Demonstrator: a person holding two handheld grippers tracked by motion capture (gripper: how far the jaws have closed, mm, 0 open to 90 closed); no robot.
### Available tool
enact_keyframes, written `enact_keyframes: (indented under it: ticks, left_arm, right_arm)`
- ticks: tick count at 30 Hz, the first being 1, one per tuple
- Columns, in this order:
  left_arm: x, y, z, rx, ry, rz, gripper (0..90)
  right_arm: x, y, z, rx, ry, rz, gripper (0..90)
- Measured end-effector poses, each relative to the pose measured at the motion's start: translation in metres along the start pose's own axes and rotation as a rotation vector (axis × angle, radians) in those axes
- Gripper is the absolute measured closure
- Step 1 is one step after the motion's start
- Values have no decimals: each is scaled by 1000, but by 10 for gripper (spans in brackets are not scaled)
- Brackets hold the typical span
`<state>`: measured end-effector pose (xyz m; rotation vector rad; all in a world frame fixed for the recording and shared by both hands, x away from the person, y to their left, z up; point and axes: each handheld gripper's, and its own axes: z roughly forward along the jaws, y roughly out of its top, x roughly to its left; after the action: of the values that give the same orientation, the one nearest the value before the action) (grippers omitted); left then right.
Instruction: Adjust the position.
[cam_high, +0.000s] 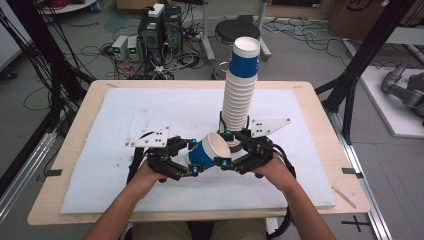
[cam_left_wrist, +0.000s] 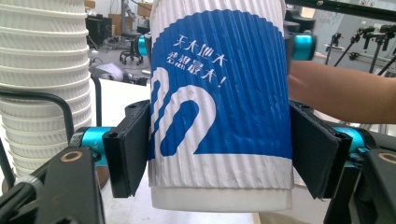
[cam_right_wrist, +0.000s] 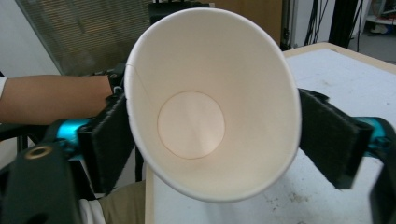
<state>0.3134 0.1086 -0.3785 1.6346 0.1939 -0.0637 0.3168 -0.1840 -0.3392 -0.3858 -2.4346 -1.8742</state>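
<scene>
A blue-and-white ribbed paper cup (cam_high: 206, 152) lies on its side above the white board, held between both grippers. My left gripper (cam_high: 192, 157) is shut on its lower body; both black pads press the ribbed wall of the cup (cam_left_wrist: 219, 93) in the left gripper view. My right gripper (cam_high: 226, 149) meets the cup from the other side at its mouth. In the right gripper view the open mouth of the cup (cam_right_wrist: 191, 123) faces me, squeezed slightly oval, with a pad (cam_right_wrist: 109, 140) against each side. A tall stack of nested cups (cam_high: 239, 95) stands just behind the right gripper.
The white foam board (cam_high: 150, 115) covers most of a wooden table (cam_high: 320, 115). The stack of cups (cam_left_wrist: 42, 84) rises close on the left in the left gripper view. Beyond the table, a stool (cam_high: 237, 31), computer boxes (cam_high: 160, 30) and cables sit on the floor.
</scene>
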Motion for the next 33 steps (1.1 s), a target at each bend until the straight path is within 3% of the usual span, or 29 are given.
enact_keyframes:
  ticks: [7, 11, 13, 16, 19, 25, 28, 33]
  left_arm:
    - [0, -1, 0, 40, 3, 16, 291]
    - [0, -2, 1, 56, 5, 4, 292]
    - [-1, -1, 1, 69, 31, -5, 284]
    - [-3, 2, 2, 111, 91, -28, 131]
    - [-5, 5, 2, 176, 116, 10, 128]
    - [-7, 11, 3, 254, 150, 55, 128]
    - [-7, 11, 5, 268, 147, 71, 129]
    - [-9, 9, 11, 334, 141, 105, 130]
  right_arm:
    - [-1, 0, -1, 44, 11, -3, 229]
    - [-1, 1, -1, 59, 7, -13, 241]
    - [-1, 2, -1, 69, 1, -9, 240]
    - [-1, 3, -1, 89, -12, -17, 240]
    - [-1, 5, -1, 127, -30, -34, 240]
    - [2, 12, 3, 207, -77, -84, 240]
    - [5, 17, 9, 257, -93, -122, 240]
    - [9, 21, 20, 322, -95, -164, 240]
